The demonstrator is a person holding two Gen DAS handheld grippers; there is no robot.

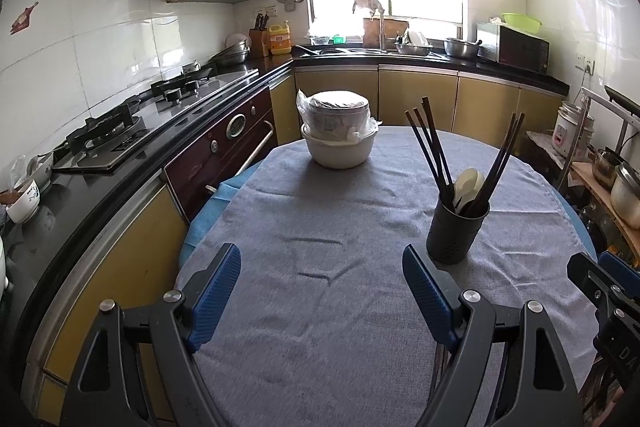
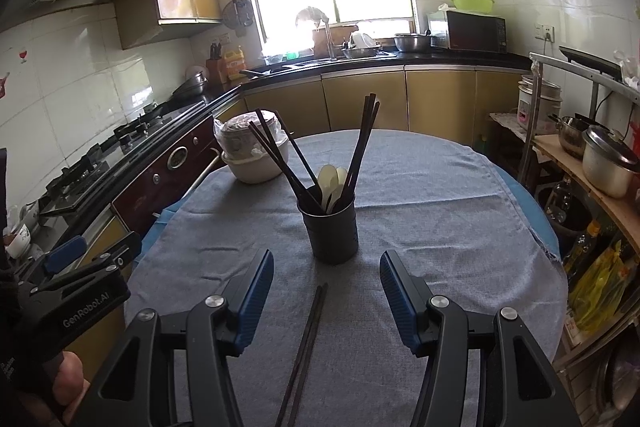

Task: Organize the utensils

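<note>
A black utensil holder (image 2: pixel 330 229) stands on the grey tablecloth (image 2: pixel 420 227). It holds several dark chopsticks (image 2: pixel 362 143) and white spoons (image 2: pixel 331 179). It also shows in the left wrist view (image 1: pixel 456 231). A loose pair of dark chopsticks (image 2: pixel 306 347) lies on the cloth between the fingers of my right gripper (image 2: pixel 326 269), which is open and empty just short of the holder. My left gripper (image 1: pixel 322 265) is open and empty above the bare cloth, left of the holder. The right gripper's tip shows at the right edge of the left wrist view (image 1: pixel 604 275).
A stack of white bowls wrapped in plastic (image 1: pixel 338 131) stands at the table's far left. A counter with a gas stove (image 1: pixel 132 123) runs along the left. A wooden shelf with metal pots (image 2: pixel 600 155) stands on the right. The sink counter (image 2: pixel 360 61) is at the back.
</note>
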